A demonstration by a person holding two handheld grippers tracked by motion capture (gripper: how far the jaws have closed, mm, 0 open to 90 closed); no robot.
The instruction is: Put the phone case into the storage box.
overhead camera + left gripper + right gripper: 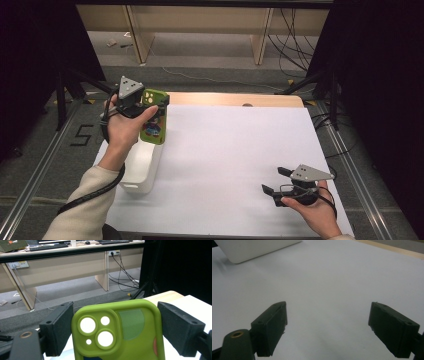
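Two black jaws of the left gripper (148,101) clamped the green phone case (154,117) by its long sides, holding it lifted above the far left of the table, over the white box (142,167) that lay beneath it. Well apart, near the front right corner, the right gripper (275,182) hung with its jaws spread and nothing between them. Both worked over a white sheet (225,160) covering the wooden table (235,99), with grey floor, desk legs and trailing cables (292,37) beyond.
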